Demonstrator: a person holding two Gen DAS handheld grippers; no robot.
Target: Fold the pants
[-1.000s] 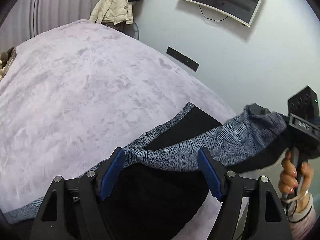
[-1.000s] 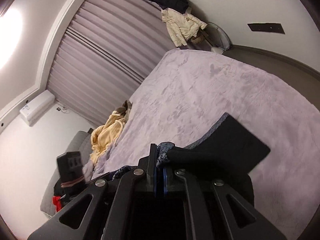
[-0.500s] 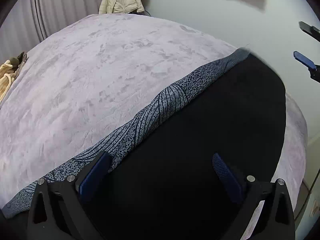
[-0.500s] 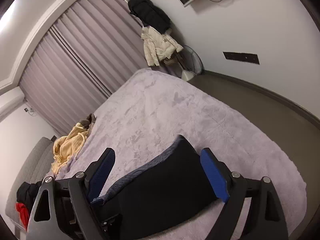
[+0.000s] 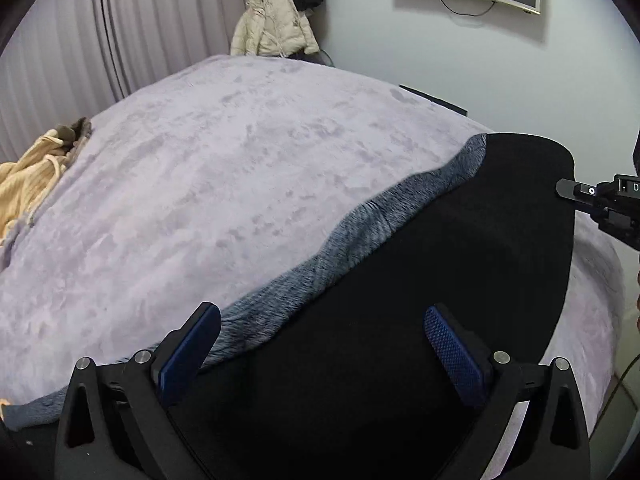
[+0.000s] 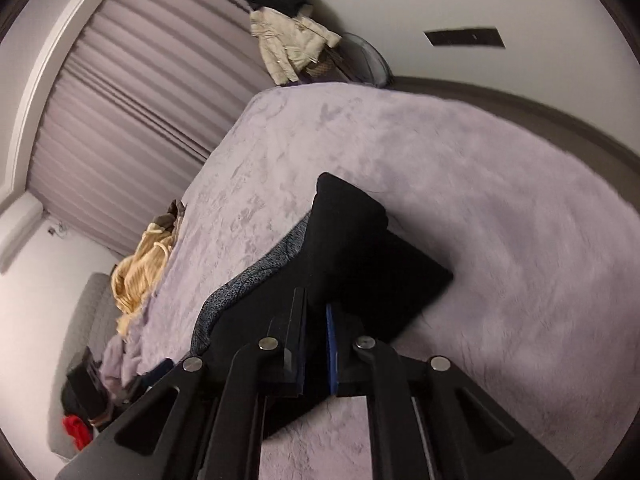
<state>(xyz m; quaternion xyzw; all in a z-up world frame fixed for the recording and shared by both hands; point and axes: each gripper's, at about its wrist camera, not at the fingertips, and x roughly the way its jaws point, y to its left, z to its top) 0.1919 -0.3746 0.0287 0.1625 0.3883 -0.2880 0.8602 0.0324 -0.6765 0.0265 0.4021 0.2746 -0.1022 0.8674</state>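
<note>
Right gripper (image 6: 316,344): jaws nearly closed, clamping a raised fold of the black pants (image 6: 352,240) near their end. Left gripper (image 5: 320,344): jaws spread wide, hovering above the pants (image 5: 420,280), holding nothing. The pants lie along the near edge of the lilac bed (image 5: 240,184), black face up, with a grey patterned strip (image 5: 352,232) bordering the far side. A yellow garment (image 6: 140,268) lies well apart on the bed.

A cream jacket (image 5: 272,24) hangs beyond the lilac bedspread (image 5: 208,184), yellow garment (image 5: 28,184) at its edge.
</note>
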